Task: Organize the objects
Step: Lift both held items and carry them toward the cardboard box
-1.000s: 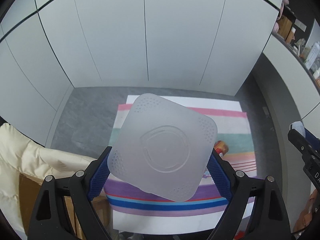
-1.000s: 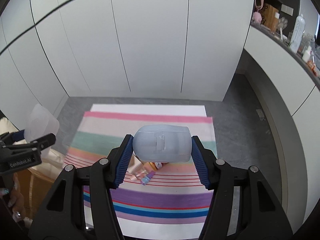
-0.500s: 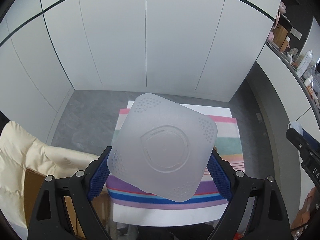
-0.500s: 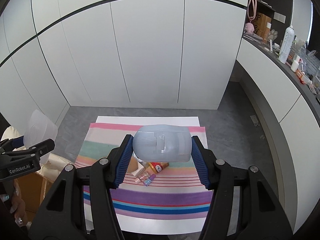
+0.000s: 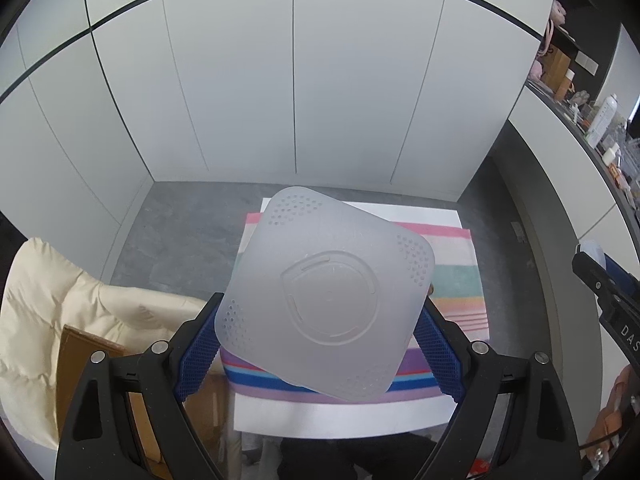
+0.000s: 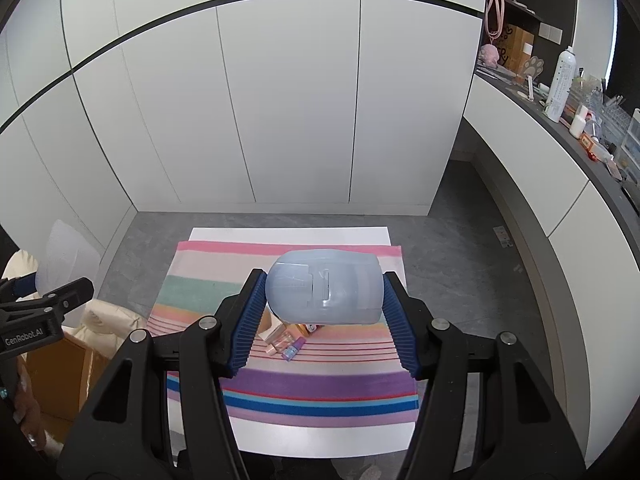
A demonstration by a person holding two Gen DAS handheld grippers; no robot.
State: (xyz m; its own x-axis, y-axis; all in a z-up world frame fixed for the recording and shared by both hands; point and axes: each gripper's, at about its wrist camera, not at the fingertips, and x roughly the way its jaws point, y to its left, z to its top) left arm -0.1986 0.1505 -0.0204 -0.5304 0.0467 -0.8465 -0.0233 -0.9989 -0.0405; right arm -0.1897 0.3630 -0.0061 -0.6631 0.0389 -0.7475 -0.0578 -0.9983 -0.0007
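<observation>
A frosted square plastic container [image 5: 326,300], its perforated underside facing the camera, sits tilted between the blue pads of my left gripper [image 5: 320,320], which is shut on it. In the right wrist view, a pale blue translucent plastic box [image 6: 324,292] is pressed between the pads of my right gripper [image 6: 324,280]. Both are held well above a striped cloth [image 6: 208,292] on a white table [image 6: 288,234]. Several small cosmetic items [image 6: 286,340] lie on the cloth under the blue box. The left gripper [image 6: 48,304] shows at the left edge, the right gripper [image 5: 600,284] at the other view's right edge.
A cardboard box [image 6: 60,368] draped with a cream padded jacket [image 5: 60,300] stands left of the table. White cabinet doors [image 6: 300,100] close off the far side. A dark counter [image 6: 560,120] with bottles and clutter runs along the right. Grey floor surrounds the table.
Both grippers have risen with their loads, so the table and cloth look smaller and farther below. Neither grip has altered.
</observation>
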